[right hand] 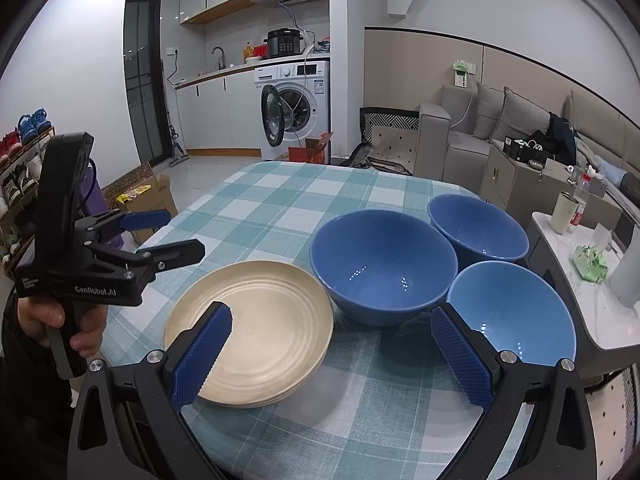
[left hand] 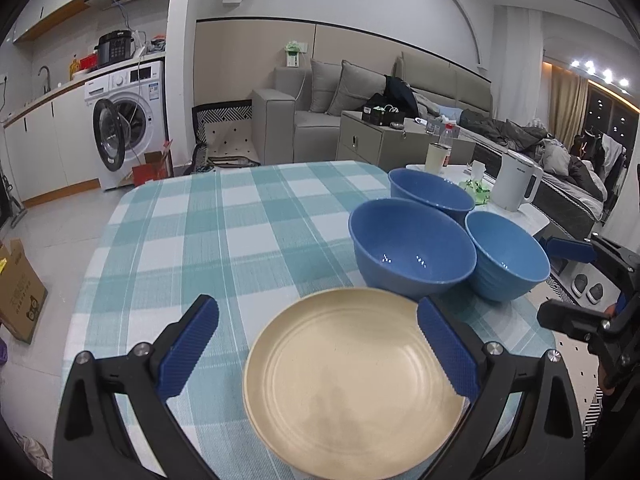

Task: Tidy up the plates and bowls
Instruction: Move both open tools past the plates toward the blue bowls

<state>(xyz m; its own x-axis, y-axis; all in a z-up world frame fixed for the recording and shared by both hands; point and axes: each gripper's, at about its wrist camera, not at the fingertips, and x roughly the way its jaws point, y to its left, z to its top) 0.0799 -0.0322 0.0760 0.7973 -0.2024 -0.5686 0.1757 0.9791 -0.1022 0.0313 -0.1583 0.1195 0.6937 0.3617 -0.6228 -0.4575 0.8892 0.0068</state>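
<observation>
Over the plate (left hand: 348,384) — left tool (left hand: 318,344), right tool (right hand: 332,354) both spread apart.

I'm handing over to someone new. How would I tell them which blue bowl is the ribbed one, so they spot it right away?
Start at the table with the teal checked cloth, where three blue bowls cluster beside a cream plate. The ribbed bowl is the near one at the table edge closest to the white side table with the kettle. It is a lighter blue, smaller than the big bowl beside it, with ridges round its outside.
</observation>
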